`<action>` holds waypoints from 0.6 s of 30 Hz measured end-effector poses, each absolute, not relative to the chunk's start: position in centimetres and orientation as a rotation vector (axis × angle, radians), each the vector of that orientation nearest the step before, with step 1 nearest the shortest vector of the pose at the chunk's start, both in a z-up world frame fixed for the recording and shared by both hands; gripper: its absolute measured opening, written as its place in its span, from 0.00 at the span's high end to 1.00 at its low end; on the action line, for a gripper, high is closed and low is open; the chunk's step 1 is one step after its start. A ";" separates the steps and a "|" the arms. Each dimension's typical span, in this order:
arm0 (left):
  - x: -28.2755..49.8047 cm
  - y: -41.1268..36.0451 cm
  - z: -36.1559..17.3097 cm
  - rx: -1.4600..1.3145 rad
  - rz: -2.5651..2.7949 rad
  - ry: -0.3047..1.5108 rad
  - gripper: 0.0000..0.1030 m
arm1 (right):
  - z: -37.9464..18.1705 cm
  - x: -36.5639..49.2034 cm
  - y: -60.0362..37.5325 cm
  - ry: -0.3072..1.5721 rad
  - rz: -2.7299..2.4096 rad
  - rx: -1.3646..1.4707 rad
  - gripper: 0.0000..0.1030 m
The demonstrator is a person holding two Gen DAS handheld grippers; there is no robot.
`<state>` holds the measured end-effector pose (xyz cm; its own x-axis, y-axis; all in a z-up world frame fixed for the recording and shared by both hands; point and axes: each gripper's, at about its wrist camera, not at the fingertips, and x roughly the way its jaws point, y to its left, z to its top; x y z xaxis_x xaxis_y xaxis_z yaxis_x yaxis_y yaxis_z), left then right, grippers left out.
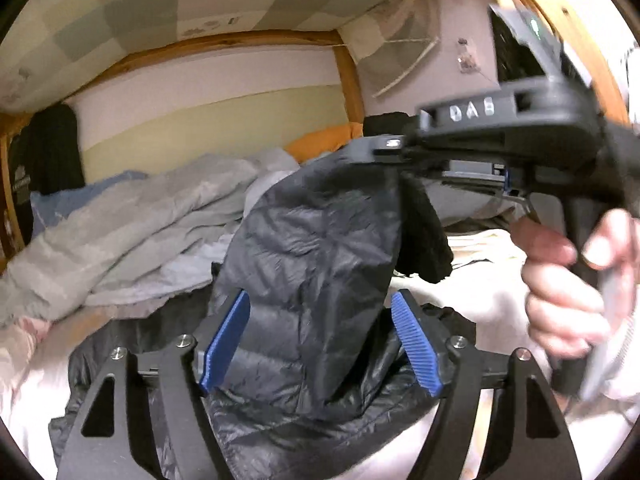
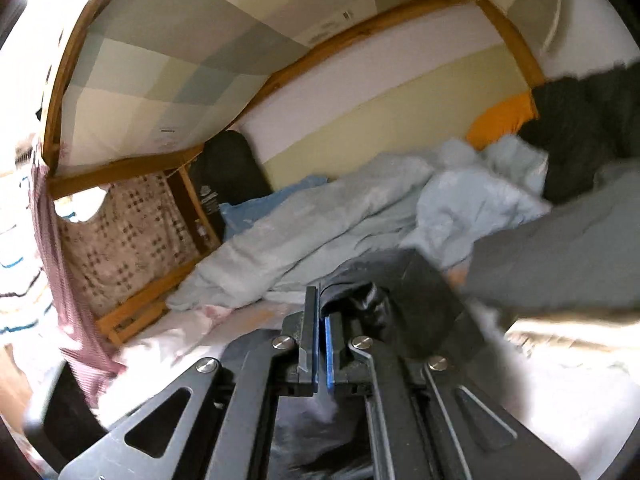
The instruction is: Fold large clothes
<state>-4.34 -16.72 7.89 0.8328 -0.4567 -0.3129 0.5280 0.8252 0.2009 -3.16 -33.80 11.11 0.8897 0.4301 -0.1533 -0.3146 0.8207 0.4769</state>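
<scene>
A dark grey quilted puffer jacket [image 1: 312, 264] hangs lifted over the bed in the left wrist view, its lower part bunched on the sheet. My left gripper [image 1: 320, 340] is open, its blue pads [image 1: 226, 340] on either side of the hanging fabric without pinching it. My right gripper [image 1: 388, 146] comes in from the right, held by a hand, and is shut on the jacket's top edge. In the right wrist view my right gripper [image 2: 322, 312] has its jaws closed on dark jacket fabric [image 2: 360, 296].
A rumpled pale grey-blue duvet [image 1: 140, 220] lies behind the jacket. A white sheet [image 1: 480, 280] covers the bed. A wooden bunk frame [image 1: 348, 80] and an orange pillow [image 1: 320, 140] stand at the back. A black garment [image 2: 580, 132] lies at the far right.
</scene>
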 end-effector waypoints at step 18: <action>-1.7 -11.6 10.2 0.205 -0.346 0.256 0.30 | 1.4 2.7 -29.6 0.586 0.465 0.506 0.97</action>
